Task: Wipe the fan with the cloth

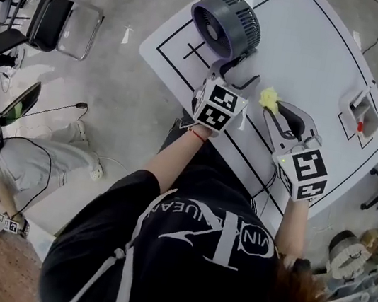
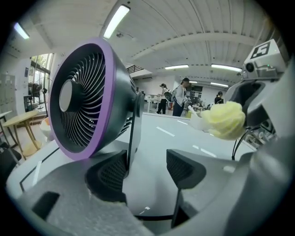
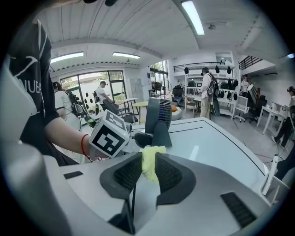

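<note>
A dark fan with a purple rim [image 1: 226,22] stands on the white table [image 1: 313,53], filling the left of the left gripper view [image 2: 87,99]. My left gripper [image 1: 235,74] is at the fan's base with its jaws open [image 2: 146,159]. The fan's thin stand rises just past the left pad, and nothing is pressed between the pads. To the right, my right gripper [image 1: 273,113] is shut on a crumpled yellow cloth [image 1: 269,98], which is pinched between its dark pads [image 3: 151,154]. The cloth [image 2: 224,120] hangs a short way right of the fan, apart from it.
Black lines mark the table. A small white holder with a red item [image 1: 359,111] sits near its right edge. A black chair [image 1: 60,18] and cables are on the floor to the left. People stand far off in the room.
</note>
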Action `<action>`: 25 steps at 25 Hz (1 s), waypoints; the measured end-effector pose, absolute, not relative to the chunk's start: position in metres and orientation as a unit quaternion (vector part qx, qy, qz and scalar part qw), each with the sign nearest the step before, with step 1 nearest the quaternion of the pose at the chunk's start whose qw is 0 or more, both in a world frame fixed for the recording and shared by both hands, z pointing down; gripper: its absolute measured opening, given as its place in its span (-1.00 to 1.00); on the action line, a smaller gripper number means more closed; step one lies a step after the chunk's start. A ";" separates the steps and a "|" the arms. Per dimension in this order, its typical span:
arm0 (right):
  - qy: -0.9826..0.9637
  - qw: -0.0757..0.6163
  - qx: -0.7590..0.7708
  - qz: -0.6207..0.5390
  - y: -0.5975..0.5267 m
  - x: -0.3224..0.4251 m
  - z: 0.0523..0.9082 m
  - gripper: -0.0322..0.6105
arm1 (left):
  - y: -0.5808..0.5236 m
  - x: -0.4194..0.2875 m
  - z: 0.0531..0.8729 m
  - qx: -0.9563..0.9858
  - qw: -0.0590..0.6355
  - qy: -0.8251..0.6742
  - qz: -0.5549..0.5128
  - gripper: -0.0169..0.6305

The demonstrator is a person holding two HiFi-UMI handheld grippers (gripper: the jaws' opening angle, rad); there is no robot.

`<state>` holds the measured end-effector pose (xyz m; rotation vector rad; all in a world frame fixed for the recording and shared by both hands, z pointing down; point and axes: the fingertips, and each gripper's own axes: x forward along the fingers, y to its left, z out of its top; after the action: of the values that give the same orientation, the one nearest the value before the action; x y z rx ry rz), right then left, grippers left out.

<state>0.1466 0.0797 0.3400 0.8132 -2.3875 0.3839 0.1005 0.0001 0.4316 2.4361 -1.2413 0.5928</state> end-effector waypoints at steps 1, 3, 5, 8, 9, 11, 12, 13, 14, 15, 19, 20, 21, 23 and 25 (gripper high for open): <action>-0.895 0.290 0.307 0.141 0.080 0.144 0.338 -0.62 | 0.004 0.101 0.431 0.858 0.169 -0.435 0.214 -0.12; -0.894 0.286 0.315 0.138 0.079 0.138 0.334 -0.62 | 0.010 0.097 0.431 0.861 0.162 -0.429 0.221 -0.12; -0.892 0.279 0.327 0.139 0.078 0.125 0.330 -0.62 | 0.017 0.089 0.431 0.867 0.160 -0.418 0.220 -0.16; -0.889 0.271 0.344 0.136 0.073 0.099 0.324 -0.62 | 0.026 0.070 0.433 0.880 0.164 -0.388 0.219 -0.42; -0.888 0.268 0.350 0.133 0.070 0.089 0.321 -0.62 | 0.028 0.065 0.433 0.887 0.166 -0.371 0.218 -0.58; -0.887 0.259 0.360 0.125 0.062 0.069 0.315 -0.62 | 0.027 0.054 0.427 0.906 0.162 -0.332 0.209 -0.84; -0.889 0.253 0.363 0.122 0.059 0.057 0.312 -0.62 | 0.025 0.047 0.423 0.914 0.155 -0.314 0.206 -0.87; -0.890 0.246 0.364 0.119 0.056 0.044 0.310 -0.62 | 0.023 0.038 0.421 0.920 0.148 -0.299 0.206 -0.92; -0.892 0.239 0.365 0.119 0.053 0.031 0.308 -0.62 | 0.021 0.027 0.419 0.925 0.142 -0.286 0.208 -0.92; -0.893 0.231 0.368 0.118 0.050 0.018 0.307 -0.62 | 0.019 0.015 0.419 0.928 0.136 -0.276 0.210 -0.92; -0.884 0.194 0.414 0.102 0.029 -0.021 0.302 -0.62 | 0.002 -0.037 0.426 0.931 0.128 -0.256 0.225 -0.92; -0.877 0.188 0.433 0.089 0.021 -0.028 0.300 -0.61 | -0.005 -0.049 0.427 0.932 0.126 -0.255 0.226 -0.92; -0.869 0.189 0.452 0.070 0.013 -0.032 0.299 -0.61 | -0.014 -0.060 0.426 0.933 0.120 -0.256 0.224 -0.92; -0.847 0.219 0.484 0.027 -0.001 -0.039 0.301 -0.61 | -0.032 -0.075 0.420 0.937 0.101 -0.257 0.212 -0.91; -0.819 0.265 0.509 -0.001 -0.011 -0.045 0.305 -0.61 | -0.047 -0.084 0.412 0.944 0.086 -0.251 0.196 -0.75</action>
<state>-0.0454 -0.0107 0.3055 1.3741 -2.2139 -0.0023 -0.0839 -0.0475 0.4121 2.8134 -0.7485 0.5827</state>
